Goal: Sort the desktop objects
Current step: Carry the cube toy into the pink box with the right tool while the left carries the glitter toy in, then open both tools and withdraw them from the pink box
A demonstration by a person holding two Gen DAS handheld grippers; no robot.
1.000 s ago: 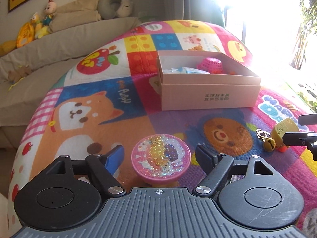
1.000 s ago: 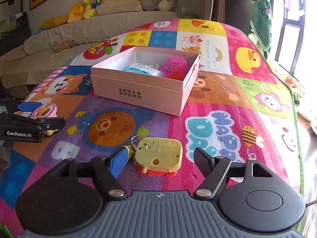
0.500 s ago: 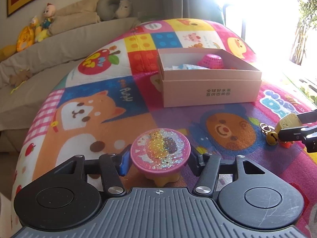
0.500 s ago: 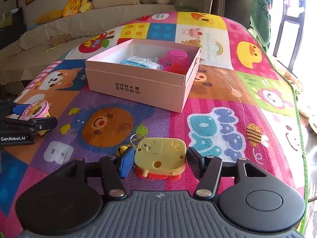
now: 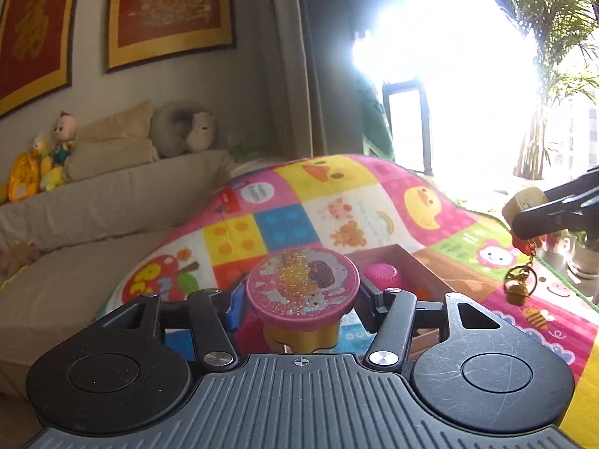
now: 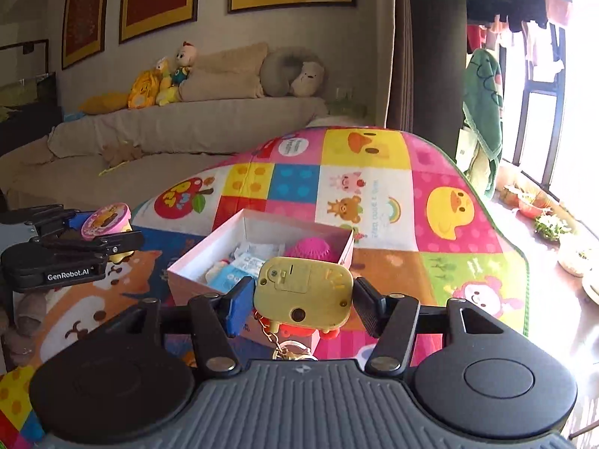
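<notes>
I've the left gripper (image 5: 301, 301) pinching the toy (image 5: 303, 288), right gripper (image 6: 299, 299) pinching the keychain (image 6: 303, 292), both aloft; next, release over the box (image 6: 258, 258) at twelve o'clock.

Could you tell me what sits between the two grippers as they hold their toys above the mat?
In the right wrist view, the open pink box sits on the mat below and between the left gripper and the right gripper.

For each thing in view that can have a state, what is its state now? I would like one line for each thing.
left gripper: shut on the glitter-lid toy, lifted off the mat
glitter-lid toy: held, upright
right gripper: shut on the yellow keychain toy, lifted
yellow keychain toy: held, key ring hanging below
pink box: open, no lid, resting on the mat
pink mesh ball: inside the box
</notes>
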